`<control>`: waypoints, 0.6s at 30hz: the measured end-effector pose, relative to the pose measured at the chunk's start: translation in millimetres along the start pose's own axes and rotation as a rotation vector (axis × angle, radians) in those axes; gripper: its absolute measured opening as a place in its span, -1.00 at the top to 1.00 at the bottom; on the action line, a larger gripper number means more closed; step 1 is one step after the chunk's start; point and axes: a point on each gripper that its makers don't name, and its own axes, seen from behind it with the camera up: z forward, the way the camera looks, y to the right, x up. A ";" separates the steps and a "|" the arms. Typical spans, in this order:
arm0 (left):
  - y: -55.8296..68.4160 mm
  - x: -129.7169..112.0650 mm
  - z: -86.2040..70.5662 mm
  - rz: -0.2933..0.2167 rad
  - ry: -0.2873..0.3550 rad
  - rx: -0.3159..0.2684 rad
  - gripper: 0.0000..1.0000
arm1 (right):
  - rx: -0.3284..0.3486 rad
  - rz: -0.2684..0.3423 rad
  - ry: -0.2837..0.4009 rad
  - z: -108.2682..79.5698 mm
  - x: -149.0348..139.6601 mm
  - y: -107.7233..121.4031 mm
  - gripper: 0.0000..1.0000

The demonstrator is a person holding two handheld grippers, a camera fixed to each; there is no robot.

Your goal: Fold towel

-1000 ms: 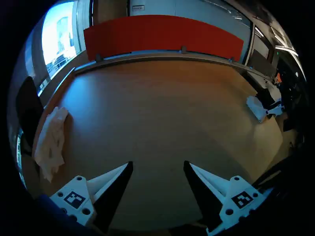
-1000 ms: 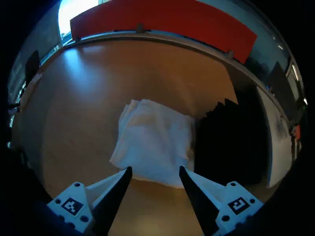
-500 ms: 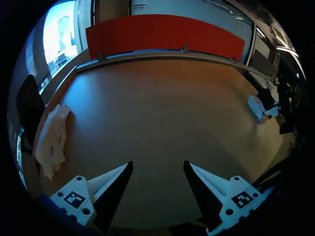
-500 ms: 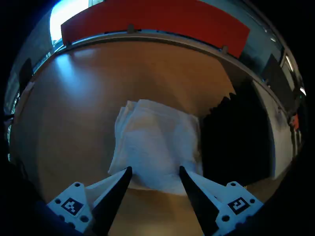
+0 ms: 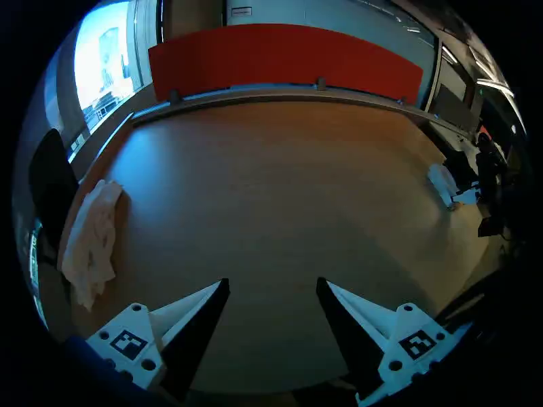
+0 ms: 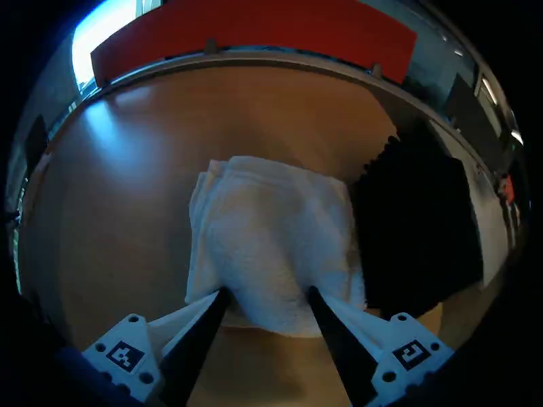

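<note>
Straddling folded white terry towel (image 6: 271, 224), right gripper (image 6: 268, 292) jaws spread.
Next, probably: pinch its near edge; left gripper (image 5: 271, 281) jaws spread above wooden table (image 5: 271, 190).

The towel (image 6: 271, 237) is thick, nubby white terry cloth; the counter (image 5: 271, 190) is smooth wood with a soft sheen; the red panel (image 5: 285, 57) looks matt
</note>
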 end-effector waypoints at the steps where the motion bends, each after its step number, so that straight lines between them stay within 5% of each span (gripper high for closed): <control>1: 0.4 0.3 0.1 0.000 0.001 -0.001 -0.91 | -0.001 -0.001 0.000 0.1 -0.4 -0.2 -0.83; 18: 1.7 0.8 -0.4 -0.004 0.006 -0.002 -0.91 | -0.022 0.046 0.011 4.2 -2.5 -1.0 -0.84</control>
